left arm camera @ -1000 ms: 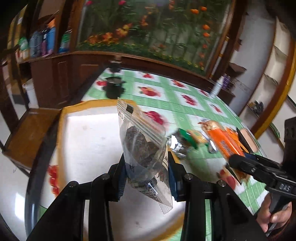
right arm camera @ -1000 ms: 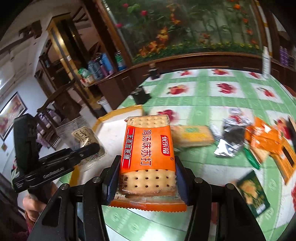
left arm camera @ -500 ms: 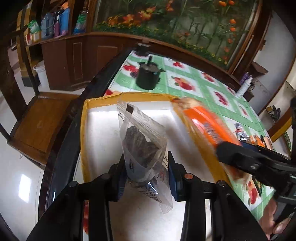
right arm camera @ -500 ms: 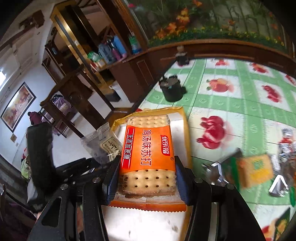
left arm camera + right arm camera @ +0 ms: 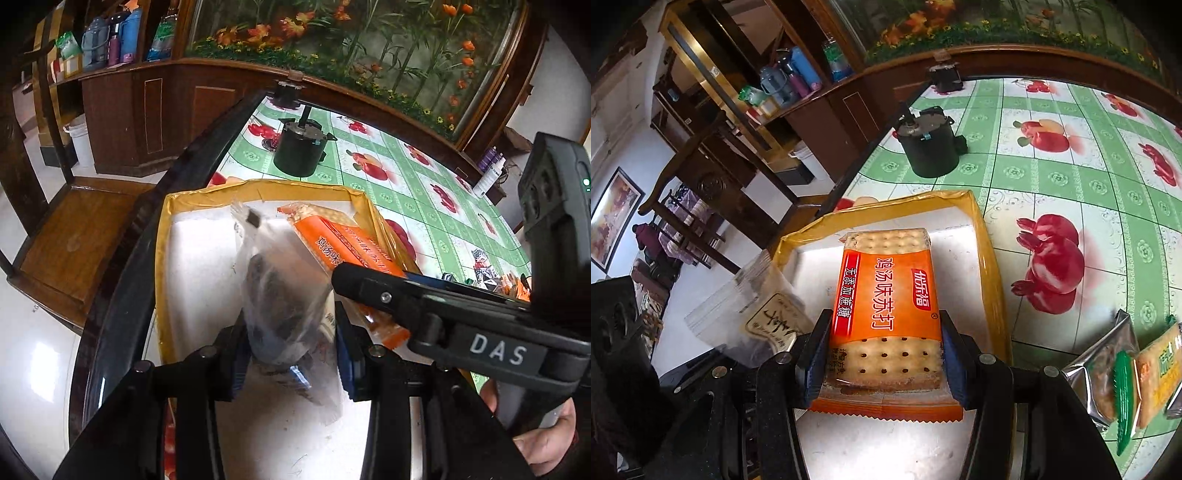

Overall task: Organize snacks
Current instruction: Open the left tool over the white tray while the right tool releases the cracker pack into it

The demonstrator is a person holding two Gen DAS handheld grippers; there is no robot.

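- The left gripper [image 5: 290, 349] has its blue-padded jaws clamped on a clear zip bag [image 5: 280, 295] of dark snacks, and the bag stands upright between the fingers above the white floor of the tray [image 5: 164, 236].
- Over on the right wrist view, the right gripper [image 5: 882, 354] is pinching an orange cracker packet [image 5: 886, 295] by its two long sides, perforated crackers showing through the clear ends of the wrapper.
- That packet hangs above the tray [image 5: 991, 266], a shallow white box with a yellow taped rim, and its far end points toward the back wall of the box.
- From the left camera the cracker packet [image 5: 340, 243] sits just right of the zip bag, close enough that the two look to be touching, though contact cannot be confirmed.
- The zip bag [image 5: 757, 314] also shows at the left edge of the right view, just outside the tray's left rim as seen from there.
- Beyond the tray, a black pot [image 5: 927, 147] stands on the green fruit-print tablecloth [image 5: 1071, 177].
- More wrapped snacks [image 5: 1123, 369] lie on the cloth at the right, well apart from the tray, including a silver-edged one and a yellow one.
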